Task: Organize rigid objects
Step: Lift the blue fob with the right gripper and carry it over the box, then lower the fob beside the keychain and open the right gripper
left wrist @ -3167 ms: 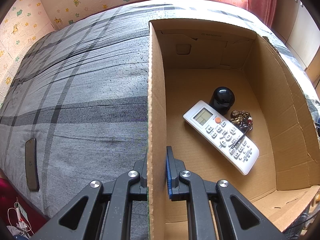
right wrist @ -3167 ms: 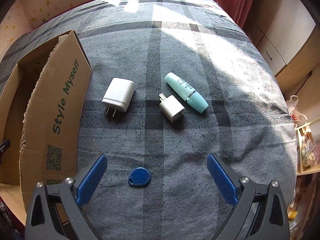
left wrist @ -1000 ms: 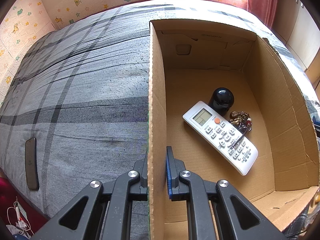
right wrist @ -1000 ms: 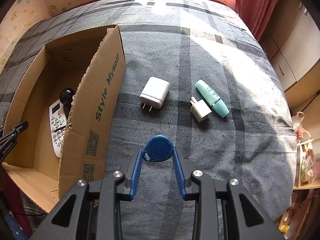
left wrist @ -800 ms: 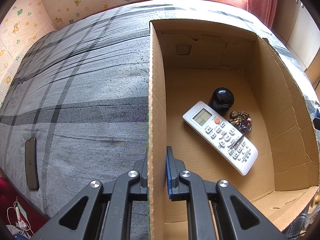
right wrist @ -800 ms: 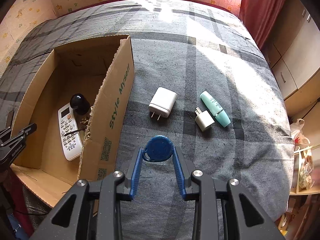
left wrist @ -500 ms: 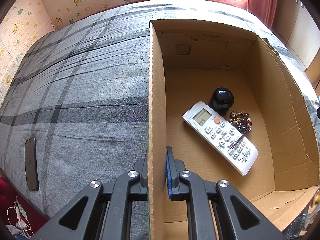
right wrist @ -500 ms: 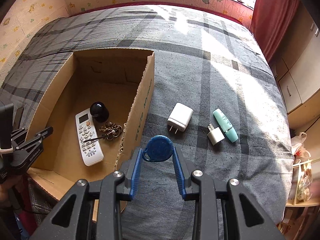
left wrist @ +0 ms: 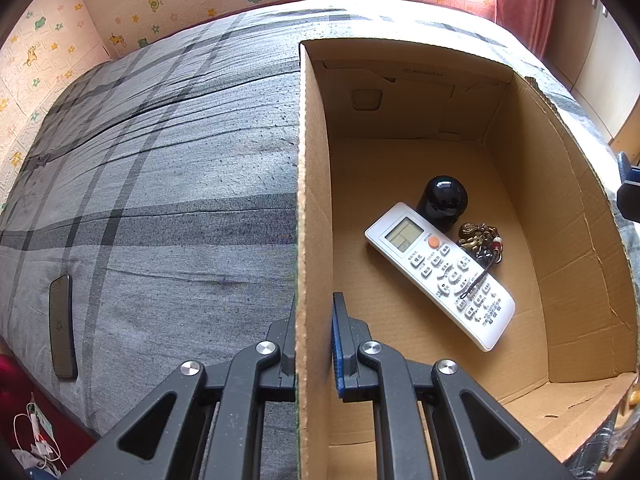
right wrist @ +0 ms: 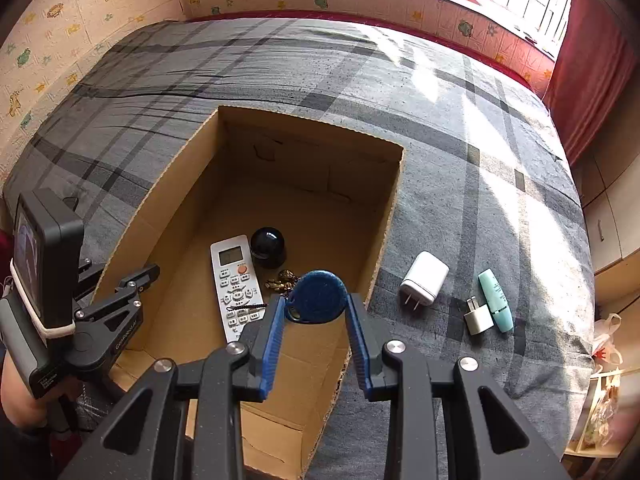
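Observation:
My right gripper (right wrist: 316, 312) is shut on a round blue key fob (right wrist: 318, 296) and hangs above the near right part of the open cardboard box (right wrist: 304, 136). In the box lie a white remote (right wrist: 236, 284), a black domed object (right wrist: 267, 246) and a brass keychain (right wrist: 284, 280). The left wrist view shows the same remote (left wrist: 438, 274), black dome (left wrist: 442, 198) and keychain (left wrist: 478, 240). My left gripper (left wrist: 314, 340) is shut on the box's left wall (left wrist: 312, 184). On the bed right of the box lie a large white charger (right wrist: 425, 278), a small white plug (right wrist: 478, 316) and a teal tube (right wrist: 496, 300).
The box stands on a grey plaid bedspread (right wrist: 460, 160). A dark phone (left wrist: 62, 336) lies near the bed's left edge. Patterned walls (right wrist: 100, 0), a red curtain (right wrist: 588, 72) and cabinets on the right surround the bed. A hand (right wrist: 20, 396) holds the left tool.
My right gripper picked the blue fob up off the bed, then carried it left and upward from beside the box to above its inside. The left gripper has kept its hold on the box wall.

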{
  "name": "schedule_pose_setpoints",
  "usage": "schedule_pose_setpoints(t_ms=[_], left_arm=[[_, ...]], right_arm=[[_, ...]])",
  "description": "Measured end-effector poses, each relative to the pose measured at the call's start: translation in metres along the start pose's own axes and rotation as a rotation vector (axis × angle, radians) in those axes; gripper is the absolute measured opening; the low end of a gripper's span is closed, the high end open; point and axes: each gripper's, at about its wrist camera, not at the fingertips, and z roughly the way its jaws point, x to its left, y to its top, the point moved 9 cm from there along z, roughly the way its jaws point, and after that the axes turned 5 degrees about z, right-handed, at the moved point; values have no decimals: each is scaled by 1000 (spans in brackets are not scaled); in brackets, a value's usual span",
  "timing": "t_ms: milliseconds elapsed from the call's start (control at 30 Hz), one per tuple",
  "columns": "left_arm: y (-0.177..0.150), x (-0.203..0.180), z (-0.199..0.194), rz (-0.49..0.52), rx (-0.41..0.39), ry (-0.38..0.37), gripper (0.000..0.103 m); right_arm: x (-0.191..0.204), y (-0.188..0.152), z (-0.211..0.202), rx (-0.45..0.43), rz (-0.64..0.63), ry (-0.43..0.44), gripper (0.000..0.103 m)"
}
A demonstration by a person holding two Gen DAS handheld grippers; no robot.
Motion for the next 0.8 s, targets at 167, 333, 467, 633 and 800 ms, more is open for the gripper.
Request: schedule_pose_setpoints(t_ms=[167, 333, 467, 633, 800], left_arm=[[-1, 0, 0, 0, -1, -2, 12], [-1, 1, 0, -1, -1, -3, 12], [-1, 1, 0, -1, -1, -4, 12], [-1, 1, -1, -3, -1, -5, 12], [-1, 1, -1, -4, -1, -6, 12]], right_arm=[[17, 2, 15, 20, -29, 19, 33], [30, 3, 33, 45, -41, 39, 33], [36, 5, 50, 61, -51, 33, 33], [40, 6, 69, 96, -48, 33, 33], [44, 4, 87, 133, -49, 27, 33]])
